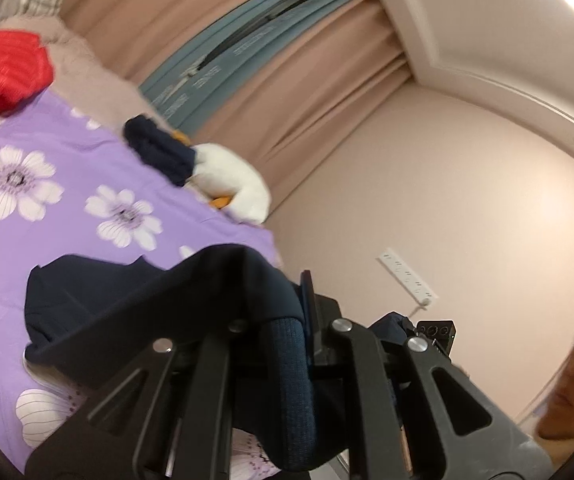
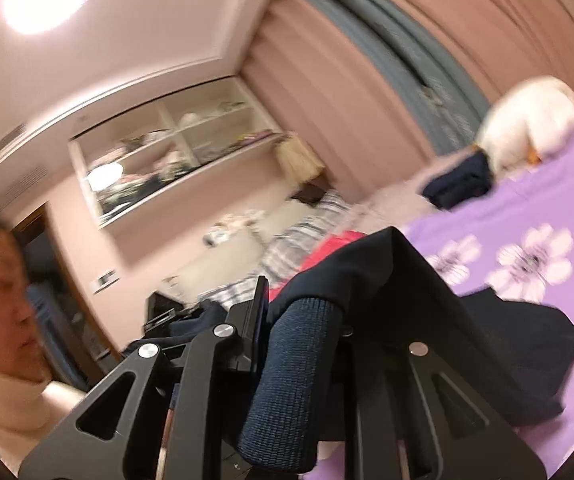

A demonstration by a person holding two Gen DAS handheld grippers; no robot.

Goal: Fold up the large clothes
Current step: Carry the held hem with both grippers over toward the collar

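Your dark navy garment with ribbed knit cuffs (image 1: 135, 312) hangs bunched at lower centre, above the purple flowered bedsheet (image 1: 59, 220). Left gripper (image 1: 283, 316) and right gripper (image 2: 287, 312) each clench a cuff. A white plush toy (image 1: 231, 184) and folded navy clothing (image 1: 159, 148) lie beyond.

A folded garment (image 1: 159, 152) lies on the bedspread (image 1: 67, 216) beside a plush toy (image 1: 235, 188).

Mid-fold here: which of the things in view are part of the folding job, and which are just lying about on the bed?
Part of the job:
- navy garment, ribbed edge clamped in both grippers
- left gripper
- right gripper
- purple flowered bedspread, the work surface

Just lying about:
- red padded garment
- white plush toy
- small folded navy item
- power strip
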